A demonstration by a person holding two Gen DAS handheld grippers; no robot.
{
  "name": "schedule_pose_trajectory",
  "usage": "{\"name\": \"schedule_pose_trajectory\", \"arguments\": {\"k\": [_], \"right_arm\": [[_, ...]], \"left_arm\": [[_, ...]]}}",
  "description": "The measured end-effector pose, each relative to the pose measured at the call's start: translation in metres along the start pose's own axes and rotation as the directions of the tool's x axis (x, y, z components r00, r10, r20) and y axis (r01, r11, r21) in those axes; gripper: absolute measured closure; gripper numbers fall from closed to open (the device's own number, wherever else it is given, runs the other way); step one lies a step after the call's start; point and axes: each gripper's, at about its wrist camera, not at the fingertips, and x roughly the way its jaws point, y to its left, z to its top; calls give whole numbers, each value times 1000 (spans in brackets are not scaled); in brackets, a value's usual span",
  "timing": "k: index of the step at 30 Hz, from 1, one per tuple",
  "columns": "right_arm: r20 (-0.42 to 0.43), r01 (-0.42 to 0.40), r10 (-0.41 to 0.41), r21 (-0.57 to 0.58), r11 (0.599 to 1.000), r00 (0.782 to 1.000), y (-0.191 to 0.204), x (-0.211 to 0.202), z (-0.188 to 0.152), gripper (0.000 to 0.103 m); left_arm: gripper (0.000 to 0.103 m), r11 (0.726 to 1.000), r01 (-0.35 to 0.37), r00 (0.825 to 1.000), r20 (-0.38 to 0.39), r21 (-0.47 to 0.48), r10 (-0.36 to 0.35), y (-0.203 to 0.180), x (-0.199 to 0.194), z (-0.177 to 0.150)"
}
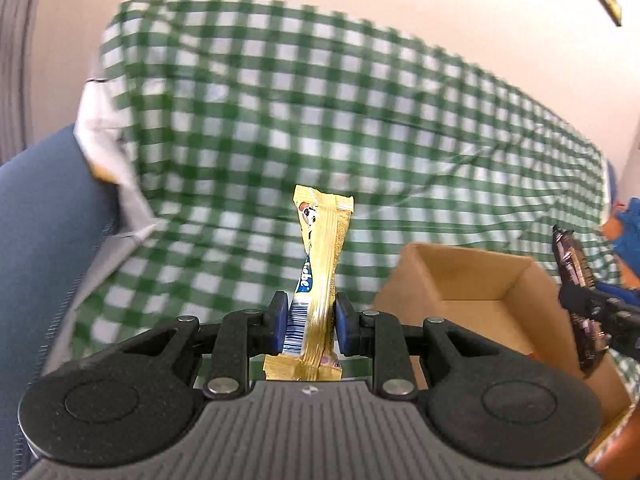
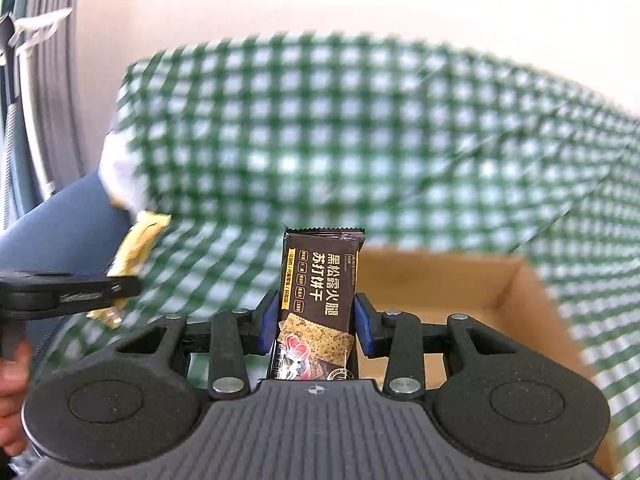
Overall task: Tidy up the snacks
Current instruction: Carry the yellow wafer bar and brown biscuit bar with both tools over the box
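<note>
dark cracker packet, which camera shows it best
The right wrist view: the dark cracker packet stands upright and front-on, its label readable, clamped in the right gripper. The left wrist view catches it only at the right edge, edge-on and partly hidden by the gripper.

Right gripper (image 2: 314, 330) fingers clamping upright dark cracker packet (image 2: 320, 280) — cardboard box (image 2: 520, 300) behind, green checked cloth (image 2: 360, 140)

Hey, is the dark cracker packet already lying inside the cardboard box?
No, the dark cracker packet stands upright, pinched in the right gripper, in front of the cardboard box, not in it.
</note>
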Motion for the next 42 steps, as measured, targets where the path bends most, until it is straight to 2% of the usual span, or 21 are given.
{"name": "schedule_pose_trajectory", "arguments": {"k": [4,7,12,20,33,42], "right_arm": [[8,66,-66,38,997,998,-35,10,-23,62],[-31,86,-83,92,992,996,-50,20,-39,62],[-11,115,-115,54,992,993,-57,26,-42,62],[-36,171,-169,61,983,985,-69,39,-41,62],[-26,327,-326,39,944,945,-81,35,-42,62],[-27,376,-376,25,926,926,-88,33,-46,62]], "left_arm": [[76,998,58,998,5,21,-58,-31,6,0],[76,994,96,995,3,45,-96,-53,13,-3],[76,984,155,988,9,88,-157,-83,27,-6],[76,961,238,971,4,141,-240,-113,32,-12],[76,928,294,953,8,230,-304,-146,37,-25],[76,917,312,945,16,247,-326,-158,42,-25]]}}
